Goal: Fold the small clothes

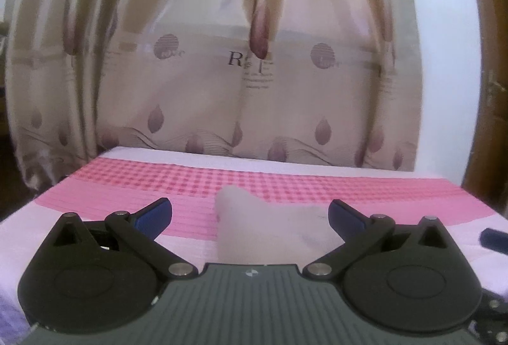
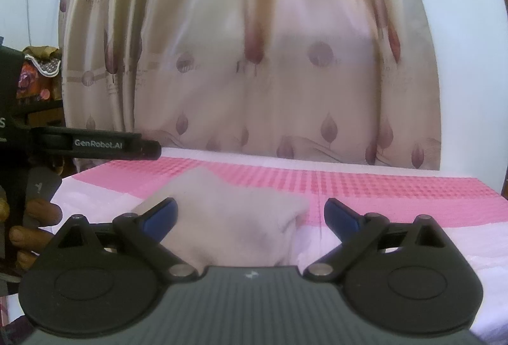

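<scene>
A small, soft white cloth [image 1: 270, 227] lies on the pink checked table cover [image 1: 365, 189]. The left gripper [image 1: 250, 213] is spread wide with the cloth right in front, between its blue fingers. The right gripper [image 2: 250, 213] is spread wide too, and the cloth [image 2: 228, 218] sits just ahead, nearer its left finger.

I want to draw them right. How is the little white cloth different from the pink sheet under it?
The white cloth is plain and pale; the pink sheet has pink checks and stripes. The cloth is small and rumpled into a soft heap; the sheet is wide and lies flat. The cloth sits on top; the sheet is underneath it. Both are soft fabric, and neither open gripper, left or right, holds either one.
</scene>
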